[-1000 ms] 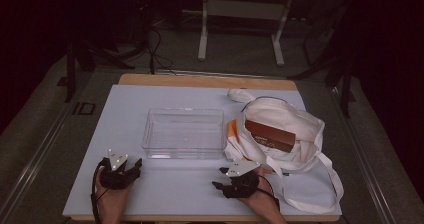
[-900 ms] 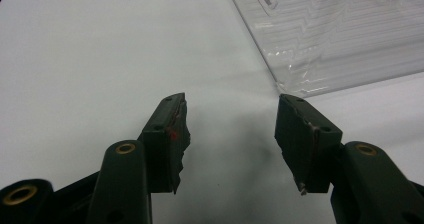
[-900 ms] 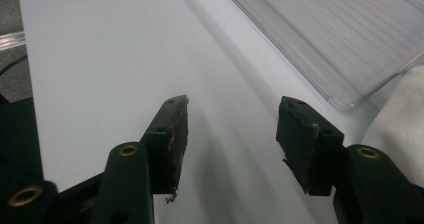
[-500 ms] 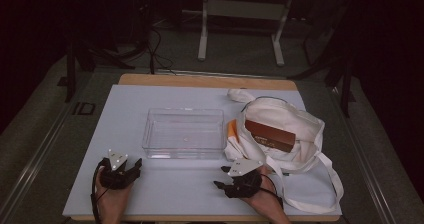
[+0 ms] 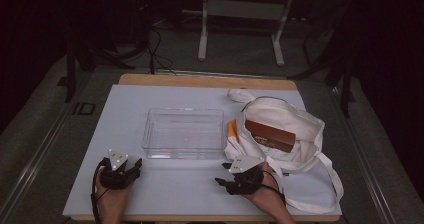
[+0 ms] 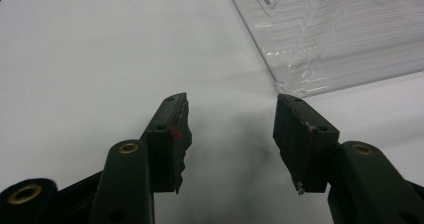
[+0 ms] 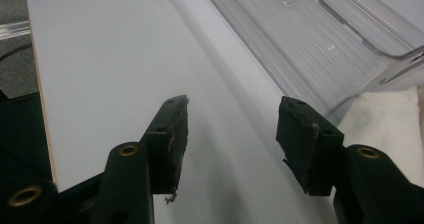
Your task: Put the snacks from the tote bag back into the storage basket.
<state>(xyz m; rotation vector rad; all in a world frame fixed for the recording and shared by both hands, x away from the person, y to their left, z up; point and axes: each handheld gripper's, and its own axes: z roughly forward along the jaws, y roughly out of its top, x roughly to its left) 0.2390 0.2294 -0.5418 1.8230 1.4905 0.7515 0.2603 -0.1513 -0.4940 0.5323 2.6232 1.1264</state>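
I have two hand-held grippers on the near edge of the worktop (image 5: 125, 114), which is a smooth pale sheet over a wooden board. Each carries two black fingers with worn, chipped pads.

On the left gripper (image 5: 136, 164), the fingers (image 6: 170, 129) stand apart with nothing between them, only bare sheet beneath. On the right gripper (image 5: 223, 173), the fingers (image 7: 305, 144) stand equally wide apart, and they too are closed on nothing.

Just beyond both pairs of fingertips lies one clear, rectangular plastic tray (image 5: 150, 134), with rigid ribbed walls and rounded corners. In the left gripper view, a corner of it (image 6: 340, 39) sits just ahead of the fingertip on that view's right side. In the right gripper view, its long wall (image 7: 320, 34) runs past the far side of the fingers.

Right beside the right gripper's fingers is one soft cream cloth tote bag (image 5: 270, 109). It is lying flat and rumpled, and its weave shows at the edge of the right gripper view (image 7: 380, 119). One long strap loop (image 5: 335, 184) trails along the bag's right side to the worktop's near edge.

Farther off, in the bag's open mouth, rests one brown rectangular box (image 5: 270, 135), flat-faced and sharp-edged. One thin orange item (image 5: 232, 130) is wedged between the bag's edge and the tray; I cannot tell what it is made of.
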